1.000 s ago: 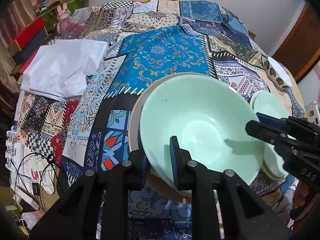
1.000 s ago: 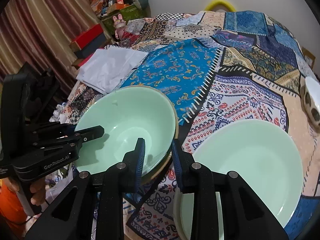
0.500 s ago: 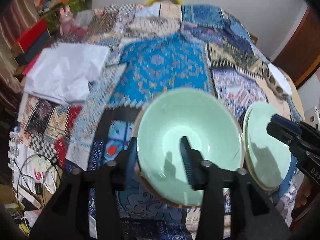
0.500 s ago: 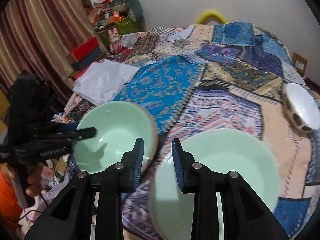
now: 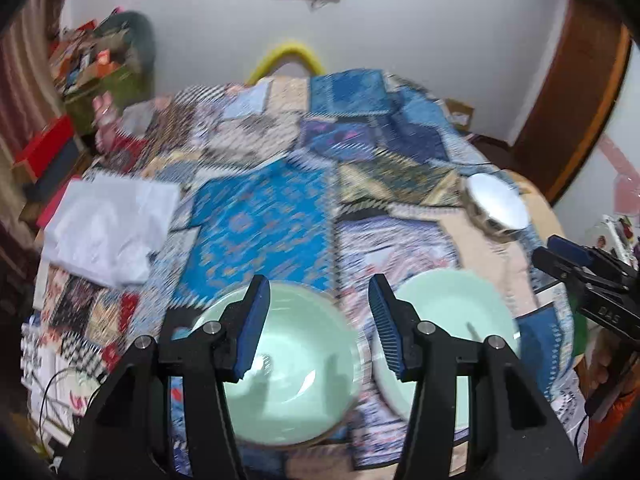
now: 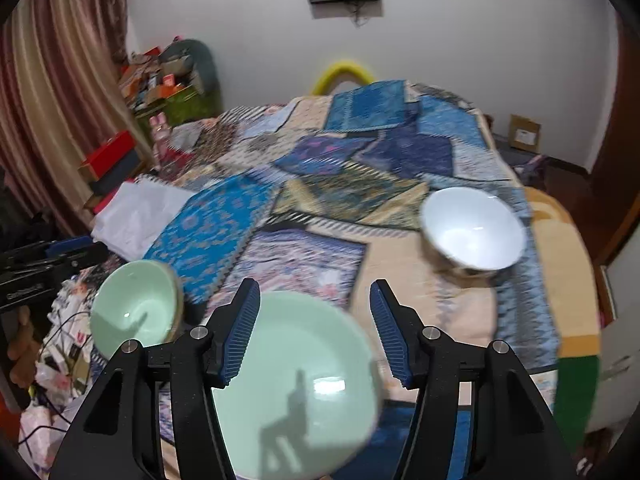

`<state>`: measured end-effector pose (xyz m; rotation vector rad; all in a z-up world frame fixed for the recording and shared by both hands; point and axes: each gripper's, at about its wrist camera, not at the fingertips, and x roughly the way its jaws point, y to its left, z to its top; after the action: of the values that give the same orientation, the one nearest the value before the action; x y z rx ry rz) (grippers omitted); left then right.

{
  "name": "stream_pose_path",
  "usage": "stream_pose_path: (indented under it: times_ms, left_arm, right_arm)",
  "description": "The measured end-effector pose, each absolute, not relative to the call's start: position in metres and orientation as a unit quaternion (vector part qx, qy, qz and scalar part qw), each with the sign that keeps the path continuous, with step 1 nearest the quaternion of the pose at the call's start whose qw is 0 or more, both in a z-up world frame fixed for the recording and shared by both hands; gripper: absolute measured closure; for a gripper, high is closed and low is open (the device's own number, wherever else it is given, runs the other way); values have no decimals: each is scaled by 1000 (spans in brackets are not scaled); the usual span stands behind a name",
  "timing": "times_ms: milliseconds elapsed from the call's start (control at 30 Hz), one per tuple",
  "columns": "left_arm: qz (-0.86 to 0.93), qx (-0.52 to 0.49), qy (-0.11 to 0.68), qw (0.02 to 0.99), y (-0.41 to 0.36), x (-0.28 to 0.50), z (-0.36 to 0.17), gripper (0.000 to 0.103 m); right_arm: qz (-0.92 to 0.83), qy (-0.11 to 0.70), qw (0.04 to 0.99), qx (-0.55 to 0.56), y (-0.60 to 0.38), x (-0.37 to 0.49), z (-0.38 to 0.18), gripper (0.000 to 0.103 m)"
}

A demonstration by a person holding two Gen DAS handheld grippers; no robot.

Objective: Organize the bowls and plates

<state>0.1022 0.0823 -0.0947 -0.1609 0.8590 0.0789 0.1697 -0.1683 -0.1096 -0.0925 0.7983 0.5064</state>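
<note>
1. Left gripper (image 5: 318, 324): fingers (image 5: 256, 320) were clamped on the green bowl's (image 5: 296, 376) rim; now released, still opening, nothing between them.
2. Right gripper (image 6: 310, 328): likewise lifted clear, fingers opening, empty.
3. Green bowl rests on the patchwork-covered desk (image 5: 264, 220), just beside the green plate (image 5: 452, 308); formerly nearer the camera.
4. White bowl (image 6: 474, 232) stands well apart, far right.
</note>
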Motion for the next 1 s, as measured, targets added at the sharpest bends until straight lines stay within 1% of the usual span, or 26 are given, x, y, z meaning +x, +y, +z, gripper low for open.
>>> stream_pose_path:
  times_ms: [133,233,267,300,367,467,500,767,833,933,1000]
  left_arm:
    - [9,-67,400,914,46,120,-79,52]
    - [-11,-53,395,917,20,137,-73,51]
    - [-17,-48,394,918,10,143,-72,51]
    - [-22,-45,393,918,3,149,-71,51]
    - [-33,-42,394,917,-11,162,-72,51]
    - [-46,-38,402,914,-28,186,-76,51]
    - [-50,-36,405,912,-33,195,-79,51]
    - [-73,-23,443,893,-70,255,-113,51]
    - [-79,-24,456,886,-78,273,-126,51]
    - [-88,-32,471,877,-86,295,-141,51]
    - [-94,-36,478,873,-91,304,-149,51]
  right_arm:
    - [210,374,902,-52,-196,179,-102,48]
    - [184,363,911,-64,-215,185,-98,40]
    - [178,362,913,-63,-222,189,-97,33]
    - [171,360,915,-60,-230,193,-96,30]
    - [161,354,919,-59,-241,200,-95,29]
    - [152,357,920,-51,-257,216,-96,20]
    - [150,358,920,-49,-260,219,-97,19]
    - [127,369,920,-35,-287,266,-121,19]
    - [130,381,915,-28,-292,277,-129,22]
    - [131,393,910,-24,-297,292,-142,30]
    - [134,405,904,-17,-301,302,-151,40]
